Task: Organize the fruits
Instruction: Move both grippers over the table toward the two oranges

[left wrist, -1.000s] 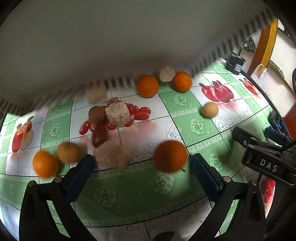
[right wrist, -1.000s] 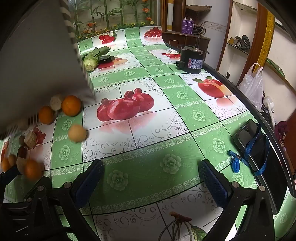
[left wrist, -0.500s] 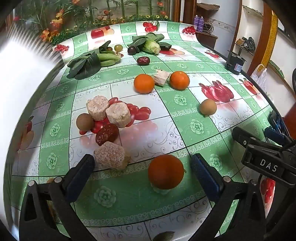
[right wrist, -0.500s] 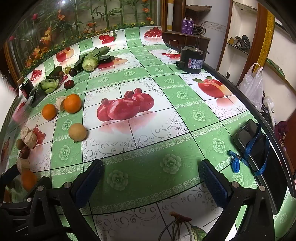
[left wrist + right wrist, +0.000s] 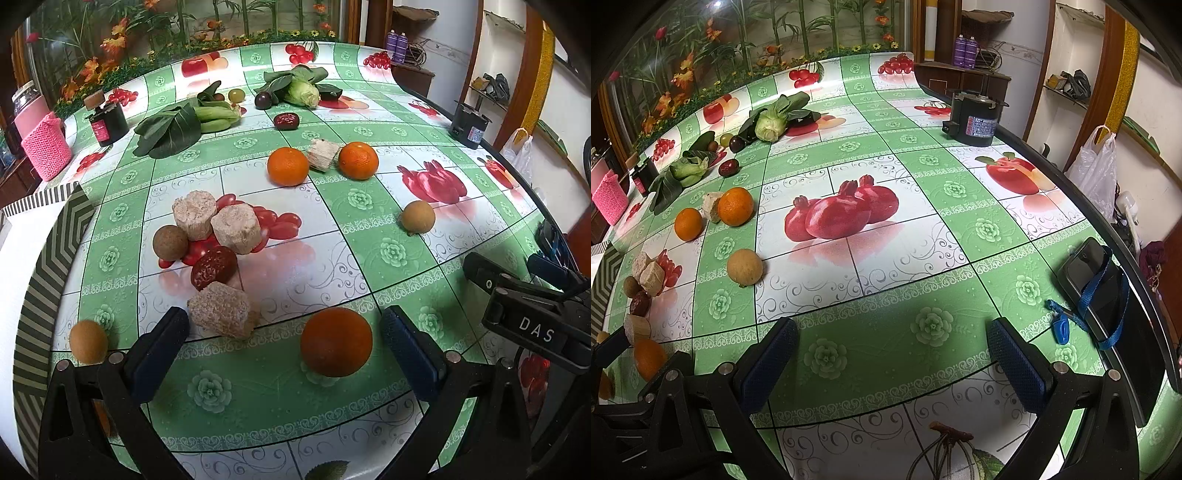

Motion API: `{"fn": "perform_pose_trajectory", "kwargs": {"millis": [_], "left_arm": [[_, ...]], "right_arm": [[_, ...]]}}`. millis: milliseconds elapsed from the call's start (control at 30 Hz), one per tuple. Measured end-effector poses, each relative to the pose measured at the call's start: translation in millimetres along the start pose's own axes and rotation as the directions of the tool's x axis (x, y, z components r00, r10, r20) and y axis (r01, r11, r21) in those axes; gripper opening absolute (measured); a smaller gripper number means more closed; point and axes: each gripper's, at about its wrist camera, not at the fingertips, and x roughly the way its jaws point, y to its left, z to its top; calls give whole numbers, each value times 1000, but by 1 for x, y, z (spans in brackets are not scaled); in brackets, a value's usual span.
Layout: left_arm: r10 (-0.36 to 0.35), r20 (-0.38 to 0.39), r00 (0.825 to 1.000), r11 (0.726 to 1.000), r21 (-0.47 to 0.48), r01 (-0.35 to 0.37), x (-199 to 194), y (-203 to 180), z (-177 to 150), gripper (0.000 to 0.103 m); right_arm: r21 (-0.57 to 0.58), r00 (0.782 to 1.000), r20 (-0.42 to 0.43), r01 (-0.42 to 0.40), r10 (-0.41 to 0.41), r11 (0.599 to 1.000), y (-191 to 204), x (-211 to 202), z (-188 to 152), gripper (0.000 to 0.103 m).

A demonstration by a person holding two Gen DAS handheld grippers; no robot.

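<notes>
Orange (image 5: 335, 342) lies between the wide left gripper (image 5: 284, 345) pads, untouched; a beige block (image 5: 221, 314) is just beside its left pad (image 5: 157, 354). Right gripper (image 5: 890, 360) is wide over bare tablecloth (image 5: 886, 295)

Orange (image 5: 335, 341) between wide-spread left gripper (image 5: 284, 347) fingers, untouched

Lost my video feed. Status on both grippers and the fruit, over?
Left hand-held gripper open, nearest orange between its fingers, ungrasped. Right hand-held gripper open, empty, over bare tablecloth. Beige cut chunk beside left finger.
</notes>
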Motion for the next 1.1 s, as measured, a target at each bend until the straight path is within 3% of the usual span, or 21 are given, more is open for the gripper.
{"fn": "perform_pose_trajectory", "kwargs": {"millis": [467,633,700,800,933,1100], "left_arm": [[0,-1,1000,1000,1,0,0,0,0,103],[-41,-120,992,996,79,51,-5,1,-2,103],[-33,-153,988,994,97,48,-11,4,-5,103],[-77,-148,986,989,113,94,-36,15,-10,103],[-87,-100,991,979,176,104,-73,36,-15,103],[-120,-138,983,969,200,146,-85,63,-32,103]], "right_arm": [[2,1000,1,0,0,1000,0,0,0,103],[5,999,-43,5,-4,1000,0,0,2,103],[3,996,-89,14,-14,1000,0,-1,2,103],[-5,993,-117,-28,27,1000,2,-15,-1,103],[-40,995,-93,-50,46,998,11,-45,0,103],[-67,991,-106,-84,76,994,29,-69,0,103]]}}
